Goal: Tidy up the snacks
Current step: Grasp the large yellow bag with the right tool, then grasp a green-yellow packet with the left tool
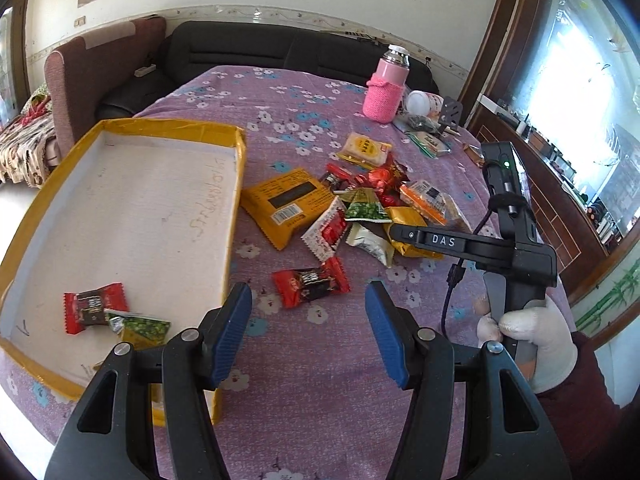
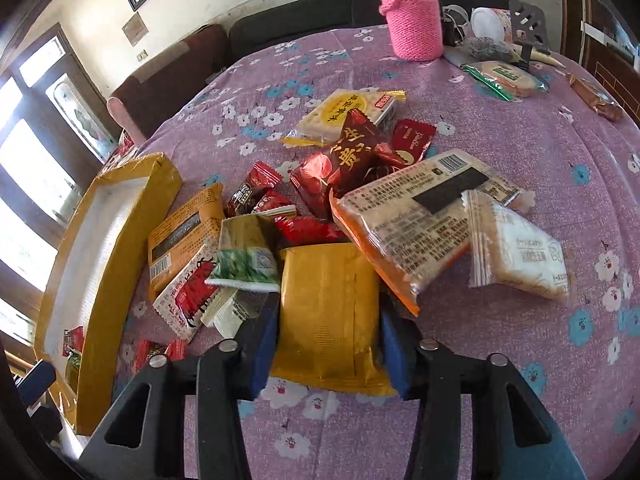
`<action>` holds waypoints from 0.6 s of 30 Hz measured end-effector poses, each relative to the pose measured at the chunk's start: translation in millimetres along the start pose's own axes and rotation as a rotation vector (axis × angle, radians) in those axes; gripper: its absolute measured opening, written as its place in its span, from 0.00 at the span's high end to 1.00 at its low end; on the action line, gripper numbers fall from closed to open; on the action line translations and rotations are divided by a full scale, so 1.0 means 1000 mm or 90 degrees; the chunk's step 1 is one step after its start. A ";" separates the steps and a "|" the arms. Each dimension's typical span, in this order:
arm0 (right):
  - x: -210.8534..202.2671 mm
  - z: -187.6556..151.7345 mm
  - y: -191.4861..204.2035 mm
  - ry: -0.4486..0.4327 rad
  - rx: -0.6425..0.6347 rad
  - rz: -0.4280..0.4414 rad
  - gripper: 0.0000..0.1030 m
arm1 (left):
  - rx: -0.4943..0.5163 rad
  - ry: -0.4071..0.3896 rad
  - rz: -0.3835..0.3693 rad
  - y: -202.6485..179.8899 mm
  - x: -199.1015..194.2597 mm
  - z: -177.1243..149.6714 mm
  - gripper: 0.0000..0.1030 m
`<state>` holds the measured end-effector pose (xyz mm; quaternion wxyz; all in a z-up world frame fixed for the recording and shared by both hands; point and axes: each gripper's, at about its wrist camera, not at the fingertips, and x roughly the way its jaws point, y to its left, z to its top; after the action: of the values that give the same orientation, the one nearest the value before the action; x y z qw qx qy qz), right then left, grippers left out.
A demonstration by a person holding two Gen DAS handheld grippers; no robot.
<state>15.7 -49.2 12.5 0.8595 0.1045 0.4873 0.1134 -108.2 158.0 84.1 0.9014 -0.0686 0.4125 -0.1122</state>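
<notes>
A pile of snack packets [image 1: 360, 204] lies on the purple flowered tablecloth right of a yellow-rimmed box [image 1: 52, 184]. The box holds a red candy [image 1: 94, 306] and a green packet [image 1: 146, 328]. My left gripper [image 1: 308, 320] is open and empty, just short of a loose red candy [image 1: 310, 282]. My right gripper [image 2: 328, 320] has its blue pads against both sides of a gold packet [image 2: 330, 312] at the near edge of the pile; it also shows from the side in the left wrist view [image 1: 404, 234]. The box's rim [image 2: 120, 256] shows at the left in the right wrist view.
A pink bottle in a knitted sleeve [image 1: 386, 90] stands at the far side of the table, with a white cup [image 1: 422, 102] and wrapped biscuits [image 2: 506, 76] beside it. A dark sofa [image 1: 280, 46] sits behind the table. A cabinet lines the right wall.
</notes>
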 end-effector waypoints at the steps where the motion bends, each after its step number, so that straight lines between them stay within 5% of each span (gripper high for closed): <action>1: -0.002 -0.002 -0.003 0.000 0.003 0.007 0.57 | 0.000 0.002 -0.005 -0.002 0.002 0.001 0.44; 18: -0.038 -0.031 -0.063 -0.087 0.068 0.062 0.58 | 0.079 0.065 -0.043 -0.060 0.117 0.060 0.44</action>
<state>-23.7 -118.5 9.8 0.8773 0.1812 0.4274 0.1218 2.9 71.8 51.0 0.8774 -0.0206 0.4477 -0.1712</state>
